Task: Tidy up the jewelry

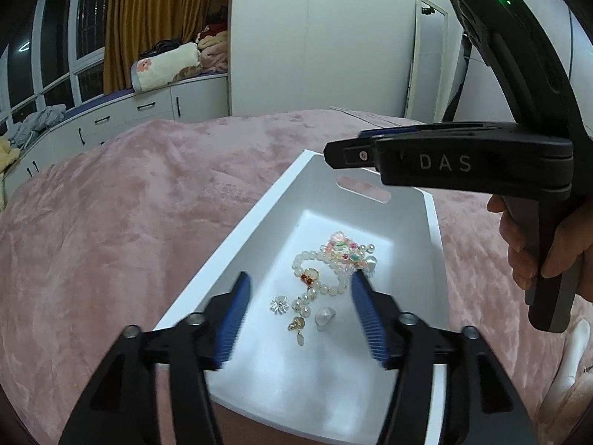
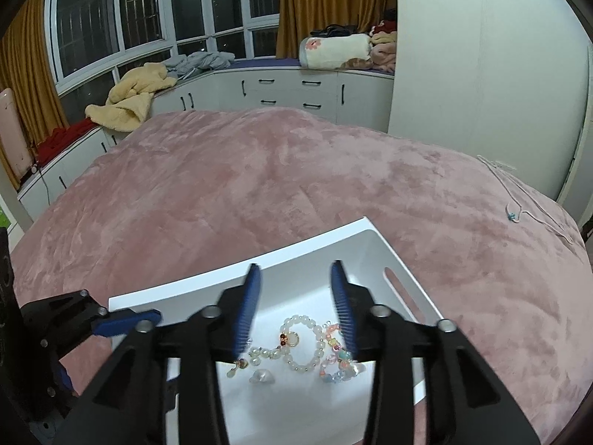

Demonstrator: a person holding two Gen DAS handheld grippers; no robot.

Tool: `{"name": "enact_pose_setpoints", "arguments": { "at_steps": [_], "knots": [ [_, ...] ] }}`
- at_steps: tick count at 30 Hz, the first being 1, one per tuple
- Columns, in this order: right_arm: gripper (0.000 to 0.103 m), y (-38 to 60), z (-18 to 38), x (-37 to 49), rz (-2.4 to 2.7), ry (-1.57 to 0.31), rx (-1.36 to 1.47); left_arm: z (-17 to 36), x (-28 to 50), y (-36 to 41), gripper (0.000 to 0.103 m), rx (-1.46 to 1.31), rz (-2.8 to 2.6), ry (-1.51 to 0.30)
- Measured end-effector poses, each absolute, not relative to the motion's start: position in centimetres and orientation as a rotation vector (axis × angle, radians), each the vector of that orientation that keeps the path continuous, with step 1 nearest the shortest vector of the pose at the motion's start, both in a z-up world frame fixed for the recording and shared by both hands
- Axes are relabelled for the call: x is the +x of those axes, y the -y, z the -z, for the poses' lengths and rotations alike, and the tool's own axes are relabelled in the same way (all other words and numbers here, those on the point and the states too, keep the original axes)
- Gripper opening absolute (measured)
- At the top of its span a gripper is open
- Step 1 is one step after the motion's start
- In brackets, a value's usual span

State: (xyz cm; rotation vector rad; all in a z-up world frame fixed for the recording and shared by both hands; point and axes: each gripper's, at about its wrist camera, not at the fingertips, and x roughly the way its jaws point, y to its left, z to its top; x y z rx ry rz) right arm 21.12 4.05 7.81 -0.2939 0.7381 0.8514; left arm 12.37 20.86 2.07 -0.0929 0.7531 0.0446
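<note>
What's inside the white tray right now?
The white tray holds a pearl bead bracelet, a multicoloured bead bracelet, a sparkly flower piece and small pearl charms. The right tongs hide some pieces in their own view.

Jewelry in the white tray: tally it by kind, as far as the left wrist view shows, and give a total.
In the white tray:
Bead bracelets: 2, the white bead bracelet and the multicoloured bead bracelet
Pearl clusters: 1
Silver flower pieces: 1
Gold charms: 1
Clear stone pieces: 1
Total: 6, with the tangled pile possibly hiding more.

Dim indoor light, fisheye warp, motion blur
</note>
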Motion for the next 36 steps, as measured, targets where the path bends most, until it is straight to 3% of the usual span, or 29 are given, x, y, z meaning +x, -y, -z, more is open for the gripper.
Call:
{"name": "enact_pose_setpoints", "arguments": {
  "at_steps": [2, 5, 13, 21, 36],
  "knots": [
    [0.049, -3.6, -8.1, 21.2, -0.845, -0.733, -0.282, -2.2, 12.3, -21.0, 0.078, -0.110, -0.052, -0.742],
    [0.060, -3.0, -8.6, 21.3, -0.828, -0.710, -0.268, -2.7, 12.1, -21.3, 0.082, -0.144, -0.041, -0.729],
    [0.069, -0.8, -10.3, 21.2, -0.803, -0.660, -0.241, -3.5, 11.9, -20.7, 0.087, -0.122, -0.057, -0.704],
    [0.099, 2.1, -11.9, 19.5, -0.759, -0.605, -0.227, -4.5, 11.5, -19.8, 0.097, -0.095, -0.098, -0.685],
    [0.098, 6.6, -11.1, 11.7, -0.711, -0.494, -0.298, -6.0, 8.3, -19.4, 0.099, -0.081, -0.183, -0.653]
  ]
}}
